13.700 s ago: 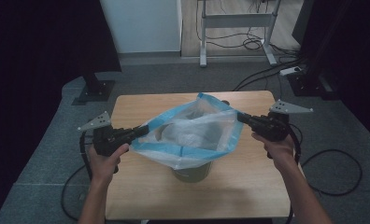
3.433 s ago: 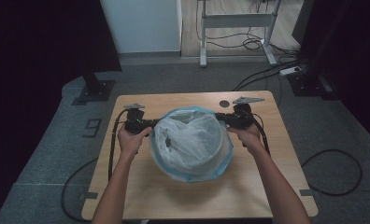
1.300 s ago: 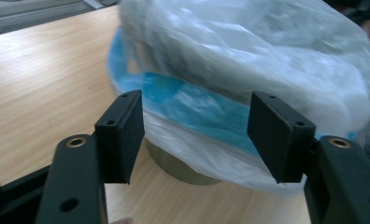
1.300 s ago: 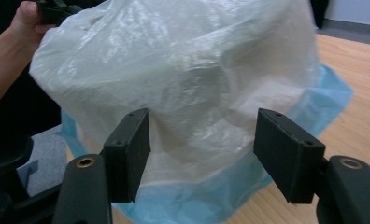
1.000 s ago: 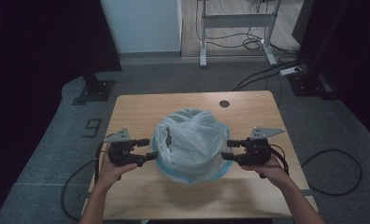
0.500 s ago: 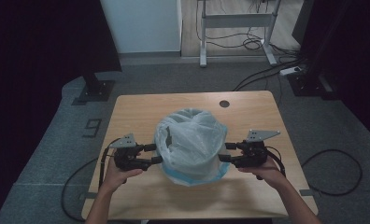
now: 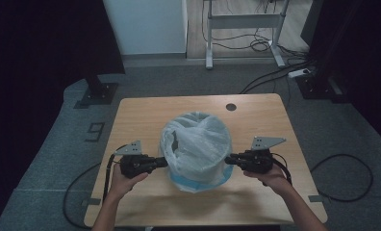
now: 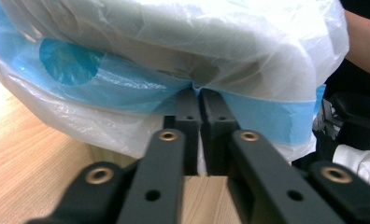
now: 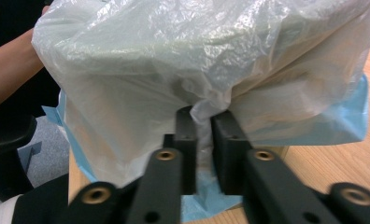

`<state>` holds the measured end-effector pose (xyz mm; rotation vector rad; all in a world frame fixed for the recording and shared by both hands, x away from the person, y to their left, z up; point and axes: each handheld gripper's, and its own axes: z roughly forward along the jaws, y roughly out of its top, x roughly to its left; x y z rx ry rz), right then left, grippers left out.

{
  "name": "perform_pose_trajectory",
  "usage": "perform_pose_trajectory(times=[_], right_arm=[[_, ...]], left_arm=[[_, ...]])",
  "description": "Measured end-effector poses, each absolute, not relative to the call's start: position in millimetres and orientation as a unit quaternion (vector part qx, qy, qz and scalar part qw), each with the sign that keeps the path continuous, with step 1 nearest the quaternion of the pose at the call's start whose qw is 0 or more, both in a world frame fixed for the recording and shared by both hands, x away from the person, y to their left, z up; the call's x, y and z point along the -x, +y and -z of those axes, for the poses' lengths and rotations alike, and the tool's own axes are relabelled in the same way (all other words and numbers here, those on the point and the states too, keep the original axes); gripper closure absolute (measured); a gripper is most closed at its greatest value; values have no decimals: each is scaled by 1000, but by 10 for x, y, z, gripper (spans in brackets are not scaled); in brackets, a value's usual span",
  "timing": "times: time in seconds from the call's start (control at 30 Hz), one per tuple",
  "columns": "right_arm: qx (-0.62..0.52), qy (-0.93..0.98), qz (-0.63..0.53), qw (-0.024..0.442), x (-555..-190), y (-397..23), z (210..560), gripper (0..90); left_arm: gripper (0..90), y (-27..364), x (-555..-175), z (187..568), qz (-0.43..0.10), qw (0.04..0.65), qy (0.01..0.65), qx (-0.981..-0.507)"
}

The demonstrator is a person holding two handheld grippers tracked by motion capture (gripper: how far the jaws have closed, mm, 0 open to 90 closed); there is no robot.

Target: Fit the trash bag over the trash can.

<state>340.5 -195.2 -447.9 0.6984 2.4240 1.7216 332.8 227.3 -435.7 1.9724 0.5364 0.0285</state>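
A clear plastic bag (image 7: 198, 144) with a blue hem (image 7: 198, 184) is pulled down over a round bin in the middle of the wooden table (image 7: 256, 120). My left gripper (image 7: 163, 162) is at the bag's left side, jaws just closed and pinching a fold of the bag (image 8: 196, 88) near the blue band (image 8: 127, 88). My right gripper (image 7: 228, 160) is at the bag's right side; its jaws have just closed on bunched film (image 9: 204, 109). The bin itself is mostly hidden under the plastic.
A round cable hole (image 7: 231, 107) sits in the table's far side. Cables (image 7: 342, 178) trail on the grey floor to the right and left. A white desk frame (image 7: 241, 19) stands beyond the table. A forearm (image 9: 15, 70) shows behind the bag.
Both grippers' jaws have shut on the bag's sides. The bag's hem sits lower around the bin than a second ago. The hands stayed almost in place.
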Motion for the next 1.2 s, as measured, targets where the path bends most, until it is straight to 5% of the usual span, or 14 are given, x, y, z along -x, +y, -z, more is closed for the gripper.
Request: perform_pose_trajectory(times=[0.1,0.63,0.87,0.97,1.2], right_arm=[[-229,792,-563,50,-3403,-1953,4497,880],[-252,813,-522,59,-3453,-1882,4742,879],[-260,808,-525,65,-3448,-1897,4762,742],[-270,797,-535,72,-3418,-1916,4723,503],[-279,774,-564,77,-3330,-2057,4667,357]], left_arm=[[900,2268,-3333,4381,-7,522,225,-823],[900,2227,-3394,4642,0,482,266,-835],[900,2228,-3387,4640,-9,470,269,-840],[612,2288,-3341,4594,-47,465,288,-836],[395,2508,-3296,4512,-67,485,299,-819]])
